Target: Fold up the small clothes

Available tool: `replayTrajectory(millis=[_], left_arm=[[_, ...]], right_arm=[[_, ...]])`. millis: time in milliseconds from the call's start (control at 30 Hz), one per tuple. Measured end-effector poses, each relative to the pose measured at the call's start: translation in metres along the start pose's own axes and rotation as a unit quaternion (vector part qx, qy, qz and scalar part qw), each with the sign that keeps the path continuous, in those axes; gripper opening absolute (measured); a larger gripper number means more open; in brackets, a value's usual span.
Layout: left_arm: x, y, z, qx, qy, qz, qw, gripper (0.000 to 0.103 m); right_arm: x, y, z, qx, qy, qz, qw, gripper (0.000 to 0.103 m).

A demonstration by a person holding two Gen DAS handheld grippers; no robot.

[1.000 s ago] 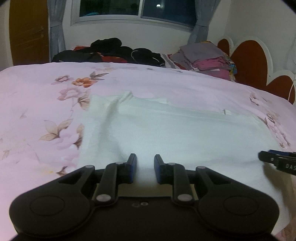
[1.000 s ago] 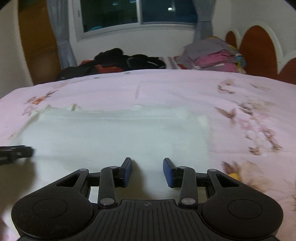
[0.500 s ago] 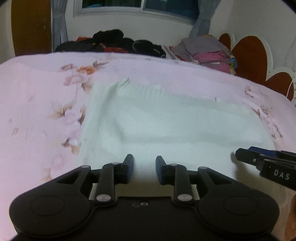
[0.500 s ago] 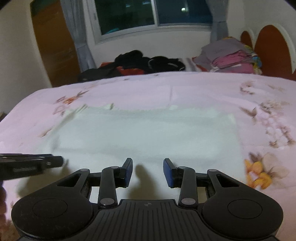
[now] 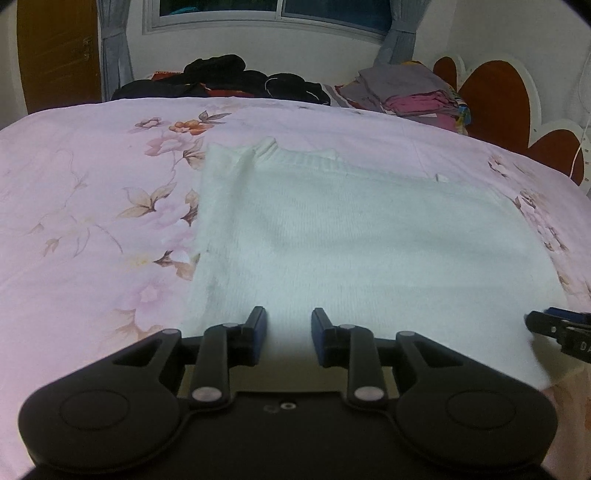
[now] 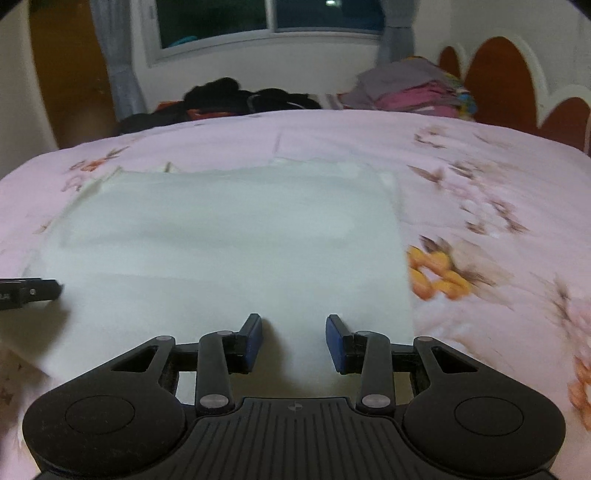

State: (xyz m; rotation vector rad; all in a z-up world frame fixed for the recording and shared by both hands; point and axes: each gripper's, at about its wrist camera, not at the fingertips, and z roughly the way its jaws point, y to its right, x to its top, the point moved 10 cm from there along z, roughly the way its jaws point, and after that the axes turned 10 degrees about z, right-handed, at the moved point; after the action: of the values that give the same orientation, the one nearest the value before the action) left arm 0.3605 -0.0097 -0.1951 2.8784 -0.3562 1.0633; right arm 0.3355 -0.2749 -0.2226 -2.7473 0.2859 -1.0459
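A pink flowered bedsheet point(image 5: 92, 206) is spread over the bed below a window point(image 5: 280, 11), and a white garment point(image 5: 351, 240) is laid flat on it. Compared with a second earlier, more of the sheet is seen around the garment. The left gripper point(image 5: 288, 332) and right gripper point(image 6: 293, 338) are held spread and empty above its near edge, with dark clothes point(image 5: 229, 79) and a folded pile point(image 5: 410, 90) heaped beyond.

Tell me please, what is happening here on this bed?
A person holds a gripper in each hand over a white knitted garment that lies spread flat on a pink floral bedsheet. The left gripper and the right gripper both hover above its near edge, jaws apart, holding nothing. No fold of this garment is visible yet. Folded clothes and a dark pile lie at the far side.
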Motion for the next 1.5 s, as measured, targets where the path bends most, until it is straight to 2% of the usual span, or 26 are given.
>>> replayTrajectory(millis=[333, 433, 567, 733, 867, 1000, 1233, 1333, 1500], left_arm=[[-0.014, 0.005, -0.023, -0.019, 0.005, 0.008, 0.9998, 0.032], [-0.027, -0.002, -0.020, -0.012, 0.003, 0.012, 0.9999, 0.032], [-0.029, -0.004, -0.023, -0.011, 0.006, 0.020, 0.9997, 0.032], [-0.028, -0.007, -0.030, -0.021, -0.006, -0.011, 0.9997, 0.035], [-0.033, -0.009, -0.040, -0.053, -0.019, -0.062, 0.9965, 0.048], [-0.041, -0.012, -0.048, -0.070, -0.029, -0.095, 0.9925, 0.054], [-0.064, -0.023, -0.048, -0.103, -0.052, -0.194, 0.9742, 0.056], [-0.065, -0.024, -0.044, -0.118, -0.039, -0.225, 0.9664, 0.057], [-0.053, -0.029, -0.021, -0.145, -0.001, -0.291, 0.9457, 0.059]], right_arm=[[-0.018, -0.017, -0.019, -0.002, 0.001, 0.003, 1.000, 0.037], [-0.025, -0.010, -0.018, -0.022, -0.005, -0.007, 1.000, 0.037], [-0.030, 0.005, -0.020, -0.031, -0.005, 0.003, 0.999, 0.037], [-0.031, 0.006, -0.026, -0.031, -0.006, 0.010, 0.999, 0.038], [-0.028, -0.004, -0.034, -0.010, -0.003, 0.015, 1.000, 0.038], [-0.023, -0.019, -0.041, 0.013, 0.001, 0.011, 1.000, 0.038], [-0.018, -0.044, -0.045, 0.047, 0.001, -0.001, 0.999, 0.038], [-0.018, -0.055, -0.043, 0.062, -0.005, -0.005, 0.998, 0.038], [-0.015, -0.070, -0.030, 0.083, -0.016, -0.006, 0.996, 0.038]])
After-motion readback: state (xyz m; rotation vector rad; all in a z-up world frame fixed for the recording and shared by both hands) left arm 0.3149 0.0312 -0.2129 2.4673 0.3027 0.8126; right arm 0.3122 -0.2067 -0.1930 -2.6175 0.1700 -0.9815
